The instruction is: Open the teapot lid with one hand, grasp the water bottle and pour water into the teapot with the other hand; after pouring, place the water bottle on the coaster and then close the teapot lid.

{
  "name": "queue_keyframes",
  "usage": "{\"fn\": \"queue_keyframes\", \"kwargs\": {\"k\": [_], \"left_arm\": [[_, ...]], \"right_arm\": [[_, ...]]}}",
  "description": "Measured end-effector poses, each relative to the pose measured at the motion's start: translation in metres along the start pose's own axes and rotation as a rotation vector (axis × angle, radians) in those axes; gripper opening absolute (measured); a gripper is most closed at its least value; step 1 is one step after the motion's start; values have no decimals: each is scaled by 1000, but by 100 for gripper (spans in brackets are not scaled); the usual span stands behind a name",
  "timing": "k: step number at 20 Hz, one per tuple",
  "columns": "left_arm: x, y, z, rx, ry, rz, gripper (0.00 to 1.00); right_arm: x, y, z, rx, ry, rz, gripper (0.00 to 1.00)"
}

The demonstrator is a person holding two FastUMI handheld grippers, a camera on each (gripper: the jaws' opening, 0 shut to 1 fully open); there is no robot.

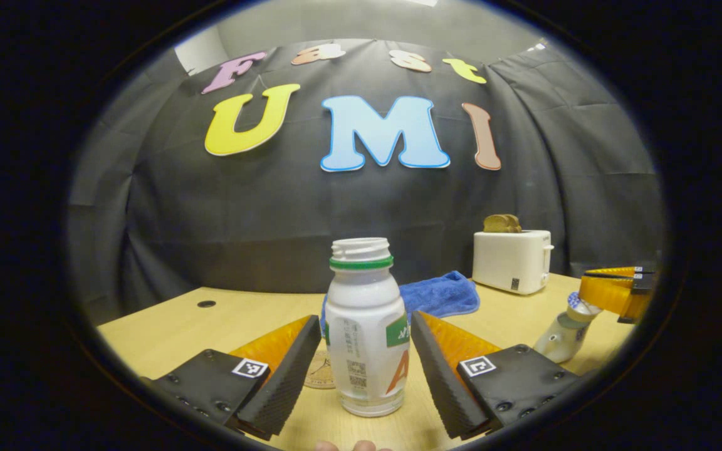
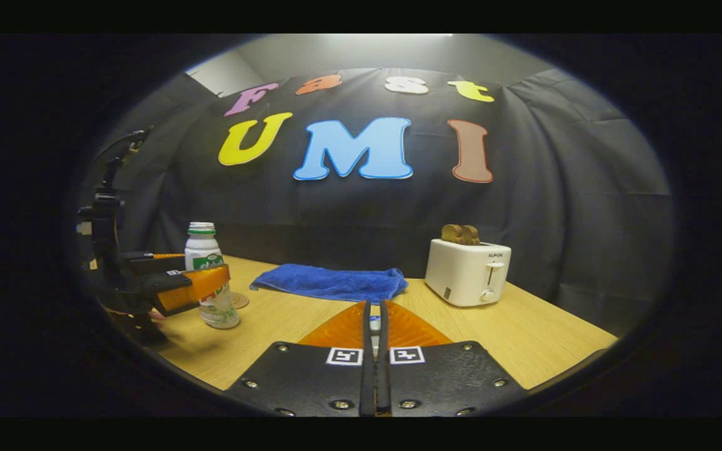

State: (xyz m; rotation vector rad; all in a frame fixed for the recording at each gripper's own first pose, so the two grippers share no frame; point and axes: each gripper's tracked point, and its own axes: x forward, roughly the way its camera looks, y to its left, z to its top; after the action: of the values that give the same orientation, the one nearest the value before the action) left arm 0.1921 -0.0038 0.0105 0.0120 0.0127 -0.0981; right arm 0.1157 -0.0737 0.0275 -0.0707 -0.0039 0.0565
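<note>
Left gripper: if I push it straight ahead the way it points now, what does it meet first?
The water bottle. It stands upright between the open fingers of the left gripper, dead ahead. The blue towel lies farther back; how far is hard to judge.

The water bottle (image 1: 366,329) is being seen standing upright on the worktop (image 1: 167,326), between the left gripper (image 1: 366,369) jaws, with the coaster (image 1: 321,371) lying just behind it. Farther back a cloth (image 2: 331,282) is lying, the toaster (image 2: 469,272) to its right, bread (image 2: 459,234) sitting in its slots
</note>
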Motion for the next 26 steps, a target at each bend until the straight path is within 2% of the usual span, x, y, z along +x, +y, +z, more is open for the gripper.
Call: {"fn": "queue_keyframes", "kwargs": {"k": [2, 5, 8, 9, 10, 11, 12, 16, 18, 20, 21, 22, 25, 26], "left_arm": [[4, 0, -5, -3, 12, 5, 99], [4, 3, -6, 24, 15, 28, 81], [1, 2, -4, 49, 22, 31, 82], [-1, 3, -4, 65, 24, 36, 70], [-2, 1, -2, 79, 26, 35, 80], [-5, -4, -1, 96, 25, 28, 75], [-9, -7, 3, 117, 16, 25, 78], [-20, -25, 21, 253, -16, 15, 72], [-24, -35, 30, 324, -29, 6, 78], [-27, -46, 37, 412, -43, 1, 75], [-27, -51, 36, 450, -47, -4, 70], [-26, -58, 36, 481, -47, -12, 75], [-23, -74, 29, 564, -40, -31, 75], [-21, -80, 28, 598, -39, -34, 81]], "right_arm": [[0, -3, 1, 11, -5, -9, 1], [-1, -1, -1, 17, -2, -1, 1], [-4, -1, 0, 15, 1, 0, 1], [-6, -2, -1, 17, 9, 1, 1], [-11, -3, 0, 22, 18, 2, 1], [-15, -4, 1, 29, 24, 2, 1], [-21, -6, 5, 33, 15, 0, 1], [-52, -10, -2, 33, 37, 0, 1], [-71, -20, -5, 76, 43, -12, 1], [-87, -31, -8, 115, 41, -38, 1], [-96, -37, -11, 125, 42, -55, 1], [-104, -41, -14, 132, 45, -68, 1], [-125, -52, -24, 142, 51, -94, 1], [-131, -53, -25, 136, 53, -101, 1]]}}
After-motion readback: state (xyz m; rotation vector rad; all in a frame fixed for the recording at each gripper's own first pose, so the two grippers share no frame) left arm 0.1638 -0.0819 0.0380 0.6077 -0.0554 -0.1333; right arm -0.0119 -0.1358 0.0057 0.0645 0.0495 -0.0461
